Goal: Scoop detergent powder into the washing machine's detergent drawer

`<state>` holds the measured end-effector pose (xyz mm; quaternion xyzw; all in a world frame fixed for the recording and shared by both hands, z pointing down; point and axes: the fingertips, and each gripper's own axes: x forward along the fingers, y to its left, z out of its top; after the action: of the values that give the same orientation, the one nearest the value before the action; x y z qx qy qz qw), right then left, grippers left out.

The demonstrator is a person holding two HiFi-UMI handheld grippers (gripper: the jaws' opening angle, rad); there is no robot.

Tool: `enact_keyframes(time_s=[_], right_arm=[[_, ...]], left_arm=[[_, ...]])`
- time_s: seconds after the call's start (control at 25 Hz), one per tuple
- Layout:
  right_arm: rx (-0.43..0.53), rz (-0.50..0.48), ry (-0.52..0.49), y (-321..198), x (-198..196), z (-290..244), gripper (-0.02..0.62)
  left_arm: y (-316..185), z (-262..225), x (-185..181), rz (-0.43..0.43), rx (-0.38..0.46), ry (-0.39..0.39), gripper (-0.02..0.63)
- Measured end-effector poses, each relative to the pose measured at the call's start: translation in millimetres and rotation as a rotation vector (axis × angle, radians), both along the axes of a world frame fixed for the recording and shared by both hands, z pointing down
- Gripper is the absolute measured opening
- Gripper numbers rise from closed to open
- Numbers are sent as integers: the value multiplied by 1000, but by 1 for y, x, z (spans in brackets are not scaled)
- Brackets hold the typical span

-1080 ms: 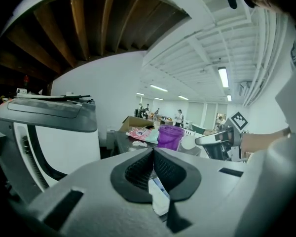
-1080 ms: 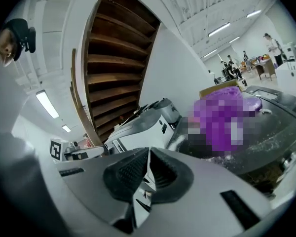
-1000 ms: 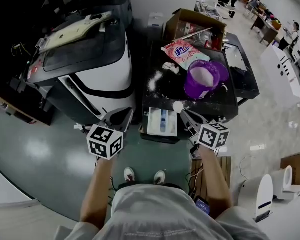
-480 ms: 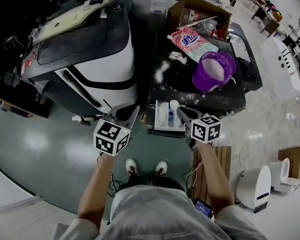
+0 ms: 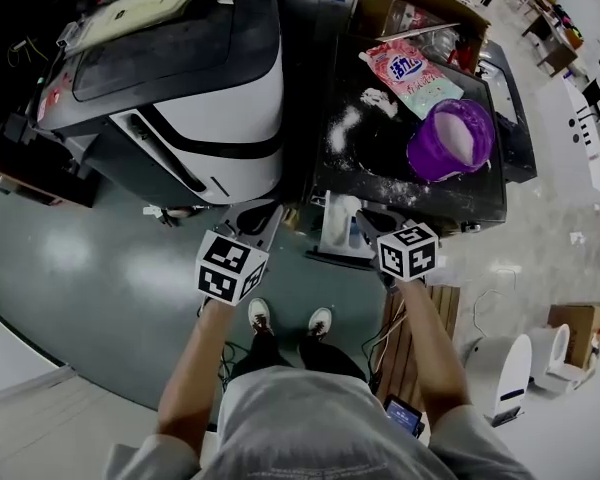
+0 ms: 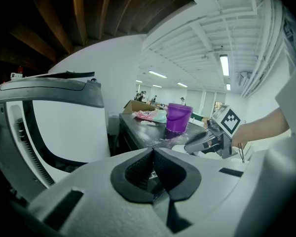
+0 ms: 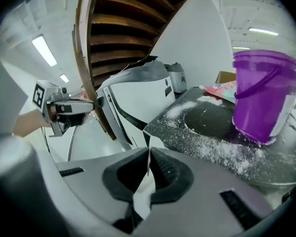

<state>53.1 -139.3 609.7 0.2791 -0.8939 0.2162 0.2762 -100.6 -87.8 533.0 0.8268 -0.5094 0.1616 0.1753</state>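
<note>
Pinched thinly in the right gripper's shut jaws, the white plastic scoop may twist and spill powder beside the white detergent drawer; the left gripper is closed and empty.

The nearest thing to readable print is on the pink detergent bag, lying on the dark surface at about one o'clock in the head view. It bears large white Chinese characters on a blue patch, too small and skewed to make out.

The left cube on the left tool, at about eight o'clock, and the right cube on the right tool, at about four o'clock, carry black-and-white square marker patterns, without letters or numbers.

In the right gripper view, the white machine has a small dark mark, illegible.
</note>
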Motion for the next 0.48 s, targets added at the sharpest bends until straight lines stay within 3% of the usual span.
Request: enact_keyframes(time_s=[0.48], right_arm=[[368,-329,359,4,-12,21,13]], left_arm=[[17,20,-3,-10,-30,-7,9]])
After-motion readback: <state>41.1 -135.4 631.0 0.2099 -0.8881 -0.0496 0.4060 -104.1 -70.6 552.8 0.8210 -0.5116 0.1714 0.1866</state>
